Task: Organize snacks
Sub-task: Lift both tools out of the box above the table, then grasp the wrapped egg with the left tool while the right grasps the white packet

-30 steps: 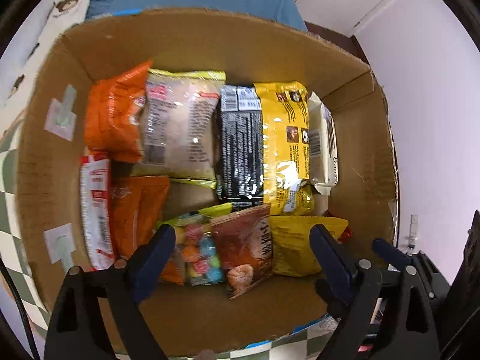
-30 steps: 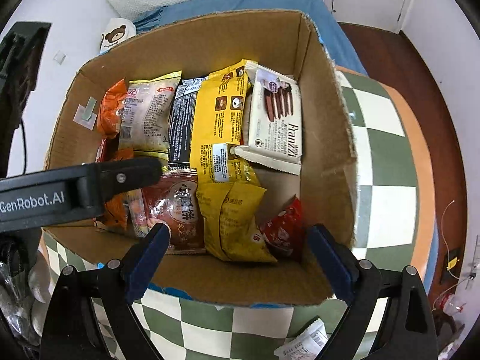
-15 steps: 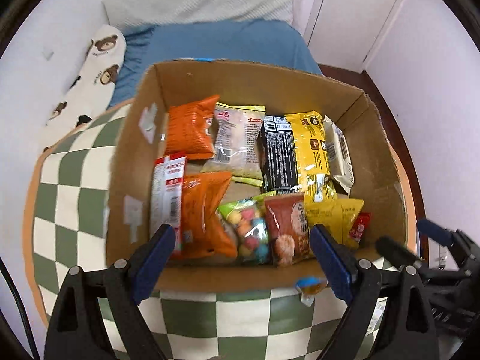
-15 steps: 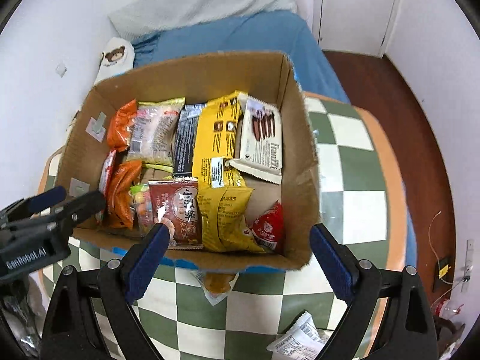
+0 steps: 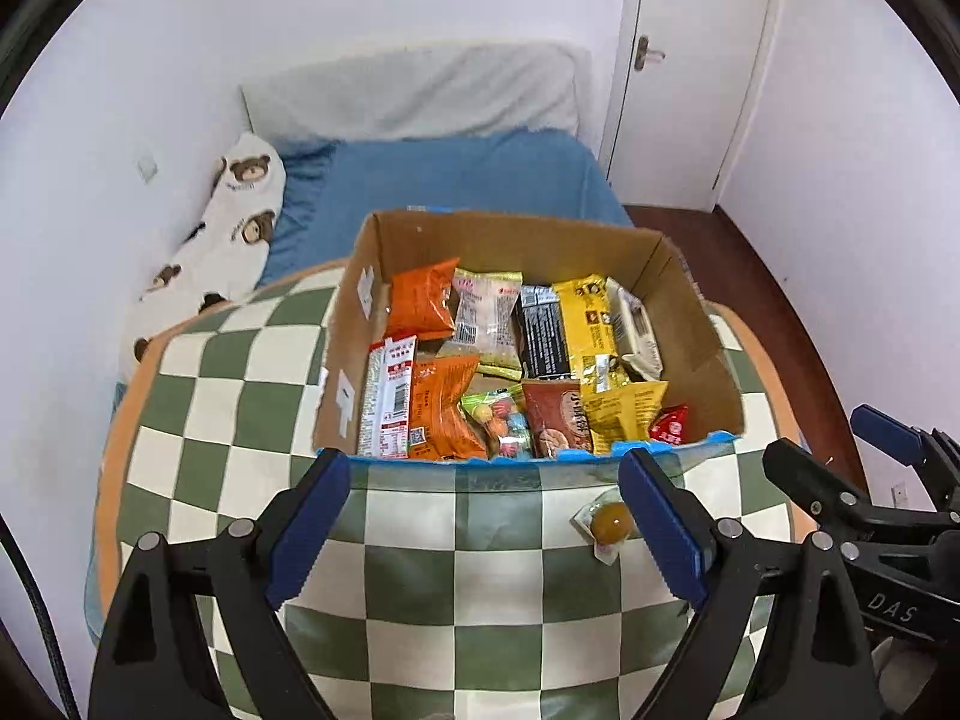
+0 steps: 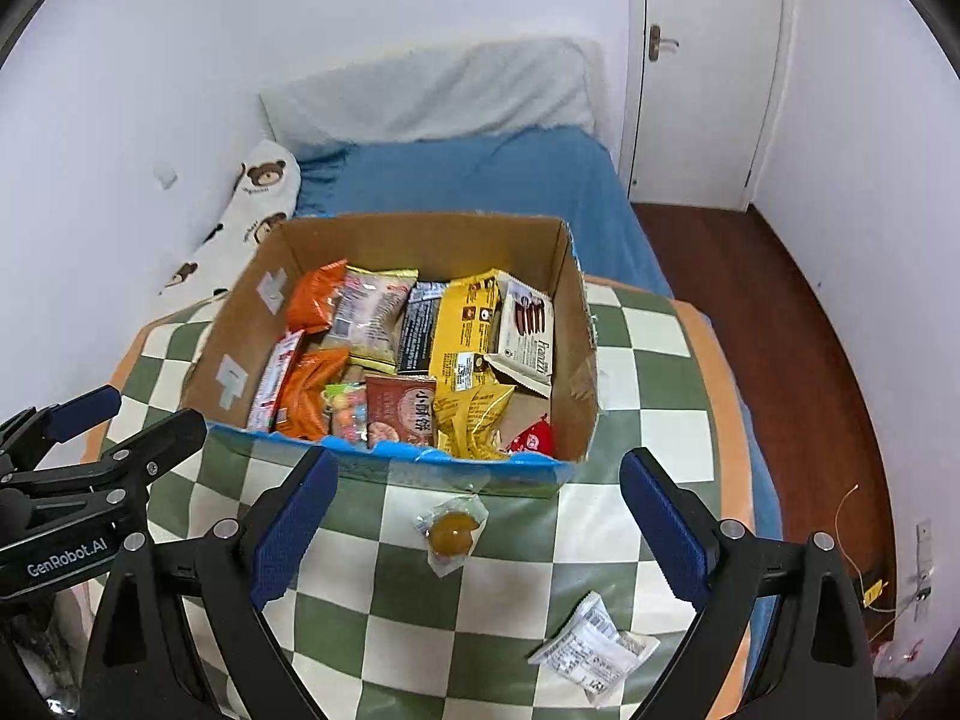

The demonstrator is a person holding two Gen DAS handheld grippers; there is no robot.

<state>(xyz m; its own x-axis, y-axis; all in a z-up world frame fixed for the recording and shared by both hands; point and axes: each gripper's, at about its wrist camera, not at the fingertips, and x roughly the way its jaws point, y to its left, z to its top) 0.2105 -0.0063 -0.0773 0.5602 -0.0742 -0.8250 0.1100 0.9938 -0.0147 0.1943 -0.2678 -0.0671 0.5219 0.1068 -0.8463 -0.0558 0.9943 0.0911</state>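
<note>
A cardboard box on a green-and-white checked table holds several snack packets laid in rows: orange, pale, black, yellow, red. In front of the box lies a clear packet with a round yellow sweet. A white printed packet lies at the table's near right. My left gripper hangs open above the cloth, nothing between its fingers. My right gripper is open too, the sweet packet showing in the gap well below it. Each gripper appears in the other's view, the right one and the left one.
The checked table has an orange rim. A bed with a blue sheet and a bear-print pillow stands behind it against the white wall. A white door and dark wooden floor are at the right.
Both grippers have pulled back and risen out of the box; the view now takes in the whole box, table and bed. Both stayed open and empty.
</note>
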